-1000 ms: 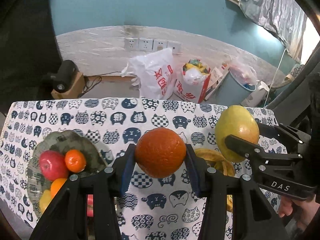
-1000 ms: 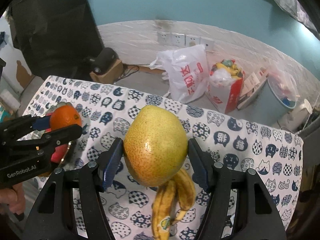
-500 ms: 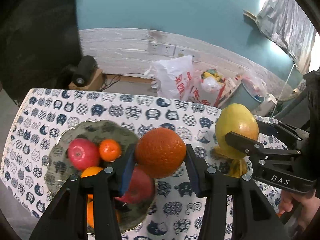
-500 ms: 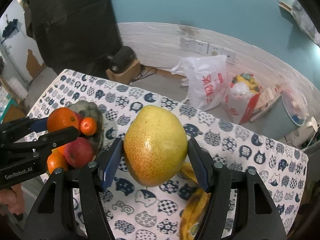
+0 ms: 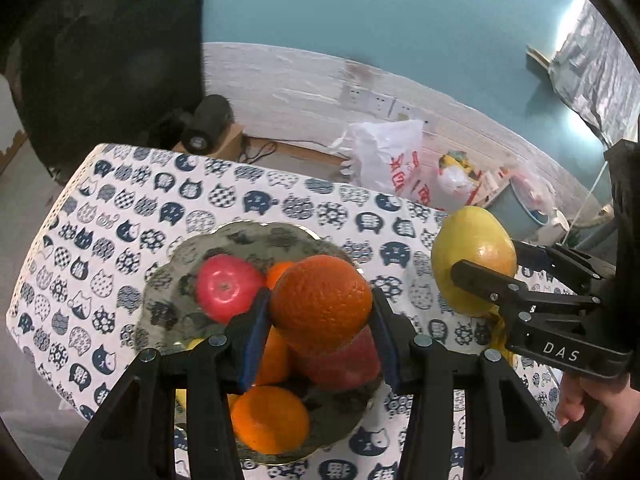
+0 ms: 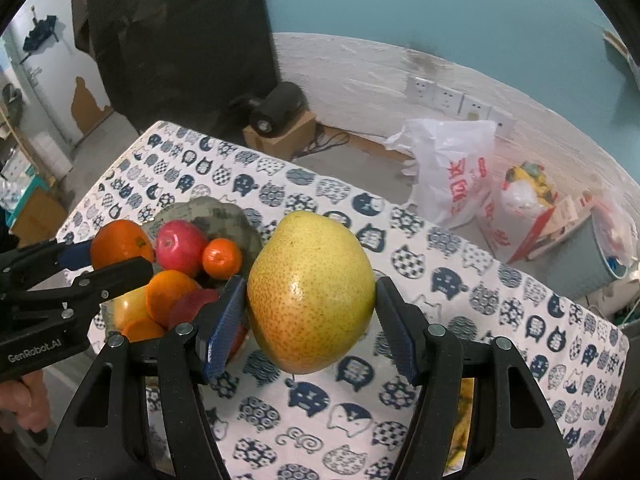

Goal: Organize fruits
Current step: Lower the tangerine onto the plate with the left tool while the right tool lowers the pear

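Note:
My left gripper [image 5: 320,316] is shut on a large orange [image 5: 320,302] and holds it above the glass fruit plate [image 5: 168,296]. The plate holds a red apple [image 5: 226,288], another red apple [image 5: 348,362], oranges [image 5: 270,418] and a small tangerine [image 6: 222,258]. My right gripper [image 6: 310,320] is shut on a yellow-green pear [image 6: 310,294], held above the tablecloth to the right of the plate. The pear also shows in the left wrist view [image 5: 472,256]. A banana [image 6: 464,412] lies on the cloth, mostly hidden behind the right gripper.
The table wears a white cloth with dark cat prints [image 5: 120,216]. Beyond its far edge on the floor are a white plastic bag [image 5: 384,160], a red box [image 6: 520,216], a bucket [image 6: 588,256] and a black speaker on a carton [image 6: 276,112].
Both grippers have moved left with their fruit. The orange now hangs over the plate, which was off to the left a second ago. The pear has come closer to the plate.

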`<state>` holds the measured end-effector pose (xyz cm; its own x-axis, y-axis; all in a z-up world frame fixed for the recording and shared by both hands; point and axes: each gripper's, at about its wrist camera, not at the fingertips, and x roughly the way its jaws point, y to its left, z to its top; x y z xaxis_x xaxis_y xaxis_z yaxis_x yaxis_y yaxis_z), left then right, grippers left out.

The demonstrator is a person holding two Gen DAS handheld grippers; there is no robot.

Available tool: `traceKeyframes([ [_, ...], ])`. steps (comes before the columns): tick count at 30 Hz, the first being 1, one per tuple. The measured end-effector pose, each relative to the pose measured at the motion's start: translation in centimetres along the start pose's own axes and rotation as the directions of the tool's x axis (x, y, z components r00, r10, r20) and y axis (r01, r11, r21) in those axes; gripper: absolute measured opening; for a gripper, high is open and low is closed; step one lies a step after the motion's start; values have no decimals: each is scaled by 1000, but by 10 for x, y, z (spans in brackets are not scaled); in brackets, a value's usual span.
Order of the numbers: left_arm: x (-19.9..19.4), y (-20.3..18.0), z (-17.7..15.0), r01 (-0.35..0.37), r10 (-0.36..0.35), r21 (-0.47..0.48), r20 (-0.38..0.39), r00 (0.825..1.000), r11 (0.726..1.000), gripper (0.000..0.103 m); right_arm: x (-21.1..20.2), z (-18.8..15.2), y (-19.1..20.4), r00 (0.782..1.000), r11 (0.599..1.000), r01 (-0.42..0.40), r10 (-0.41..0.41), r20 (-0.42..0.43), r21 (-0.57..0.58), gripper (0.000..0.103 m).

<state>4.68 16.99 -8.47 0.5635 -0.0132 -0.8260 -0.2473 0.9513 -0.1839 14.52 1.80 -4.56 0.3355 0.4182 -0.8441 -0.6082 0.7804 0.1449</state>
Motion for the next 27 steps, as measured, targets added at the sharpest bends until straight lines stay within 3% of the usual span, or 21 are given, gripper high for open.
traceKeyframes([
  [13,9,61,-11,-58,54,-99,-37,998,993,49,38,17,41,998,997,-46,43,-51,-57,66],
  [27,38,102,-18,-122,107,-149,-104,989,981,49,78,25,73,994,993,-45,34,-100,-111,66],
])
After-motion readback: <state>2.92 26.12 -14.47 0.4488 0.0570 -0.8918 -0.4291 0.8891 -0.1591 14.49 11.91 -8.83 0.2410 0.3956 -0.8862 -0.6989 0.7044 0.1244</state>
